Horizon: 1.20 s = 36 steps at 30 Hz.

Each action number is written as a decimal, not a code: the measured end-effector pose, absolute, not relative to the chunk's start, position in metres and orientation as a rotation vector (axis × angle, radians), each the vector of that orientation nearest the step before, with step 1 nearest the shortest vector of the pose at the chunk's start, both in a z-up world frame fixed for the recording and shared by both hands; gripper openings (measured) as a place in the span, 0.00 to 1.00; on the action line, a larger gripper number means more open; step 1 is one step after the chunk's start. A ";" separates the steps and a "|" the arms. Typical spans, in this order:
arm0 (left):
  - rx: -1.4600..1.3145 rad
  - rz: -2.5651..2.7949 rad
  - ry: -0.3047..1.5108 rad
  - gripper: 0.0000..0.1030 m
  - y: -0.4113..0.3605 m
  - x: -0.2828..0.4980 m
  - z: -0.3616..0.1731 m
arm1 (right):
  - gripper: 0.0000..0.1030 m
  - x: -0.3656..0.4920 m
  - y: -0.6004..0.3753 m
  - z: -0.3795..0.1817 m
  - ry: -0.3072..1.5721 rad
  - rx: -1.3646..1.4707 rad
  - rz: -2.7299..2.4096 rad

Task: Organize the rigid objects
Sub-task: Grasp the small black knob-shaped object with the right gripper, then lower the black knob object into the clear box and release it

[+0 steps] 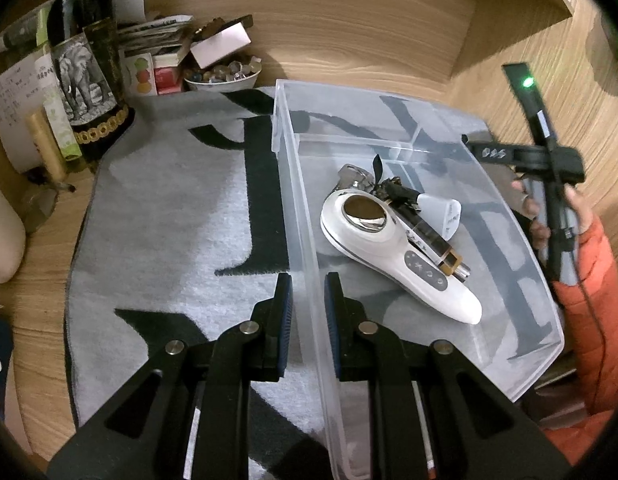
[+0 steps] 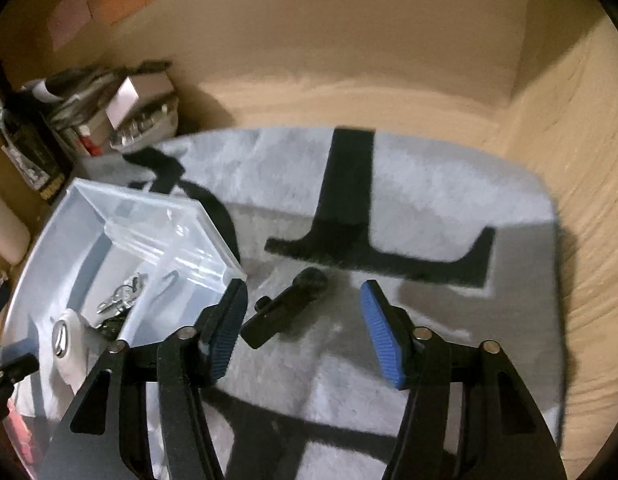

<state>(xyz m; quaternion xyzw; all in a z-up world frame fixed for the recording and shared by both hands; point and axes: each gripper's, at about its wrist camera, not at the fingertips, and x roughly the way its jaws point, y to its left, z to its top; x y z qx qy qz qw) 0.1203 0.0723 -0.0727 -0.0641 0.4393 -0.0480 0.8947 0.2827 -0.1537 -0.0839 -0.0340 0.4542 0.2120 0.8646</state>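
A clear plastic bin (image 1: 521,240) sits on a grey and black mat (image 1: 169,216). Inside it lie a white handheld device (image 1: 393,248), a dark tube-shaped item (image 1: 429,236), keys (image 1: 351,176) and a white cap (image 1: 445,212). My left gripper (image 1: 307,300) straddles the bin's left wall, its jaws close on either side of it. My right gripper (image 2: 303,328) is open above the mat, just right of the bin (image 2: 157,224). A small black object (image 2: 287,308) lies on the mat between its fingers. The right gripper also shows in the left wrist view (image 1: 545,160), held by a hand in an orange sleeve.
A dark wine bottle (image 1: 89,64), boxes, papers and a bowl of glass beads (image 1: 225,74) crowd the back left corner of the wooden desk (image 1: 389,32). A wooden wall rises behind the mat. The mat (image 2: 429,208) stretches to the right of the bin.
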 end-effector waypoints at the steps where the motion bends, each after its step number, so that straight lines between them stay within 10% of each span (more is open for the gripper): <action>1: -0.137 -0.104 0.914 0.16 0.073 0.121 -0.073 | 0.42 0.284 -0.152 -0.090 0.973 -0.076 0.449; 8: -0.131 -0.104 0.917 0.16 0.071 0.122 -0.073 | 0.13 0.276 -0.146 -0.093 0.968 -0.094 0.503; 36: -0.070 -0.083 0.892 0.16 0.053 0.116 -0.067 | 0.13 0.182 -0.117 0.003 0.648 -0.222 0.590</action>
